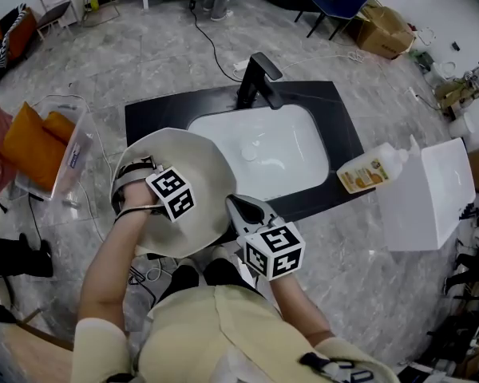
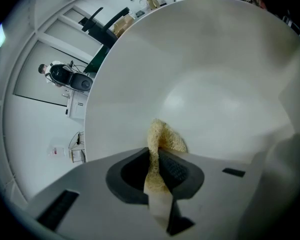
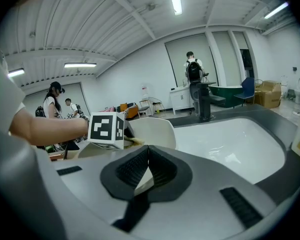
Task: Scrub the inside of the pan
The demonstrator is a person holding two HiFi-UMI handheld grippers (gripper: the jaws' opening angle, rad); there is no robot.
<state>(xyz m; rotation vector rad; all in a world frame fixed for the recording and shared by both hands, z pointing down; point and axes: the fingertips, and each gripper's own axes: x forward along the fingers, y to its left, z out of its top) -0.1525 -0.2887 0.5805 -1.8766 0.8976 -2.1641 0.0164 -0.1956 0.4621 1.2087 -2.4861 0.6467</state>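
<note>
- The pan, pale cream and wide, is tilted above the front-left corner of the dark counter. It is at about 8 o'clock from the white sink and overlaps the sink's edge.
- The left gripper reaches into the pan from 7 o'clock in the head view. Its jaws are pinched tight on a yellowish scrubber.
- The scrubber's free end pokes out past the jaws and lies against the pan's smooth inside wall, low in the bowl.
- The right gripper meets the pan at its 4 o'clock rim in the head view. Its jaws are closed on a thin pale part of the pan; I cannot tell whether that part is rim or handle.
- In the right gripper view the pan's outside shows just beyond the jaws at 12 o'clock, with the left gripper's marker cube at 10 o'clock.
- A black faucet stands at the sink's 12 o'clock.
- An orange bottle lies on its side at the sink's 3 o'clock, on the counter's right end.
</note>
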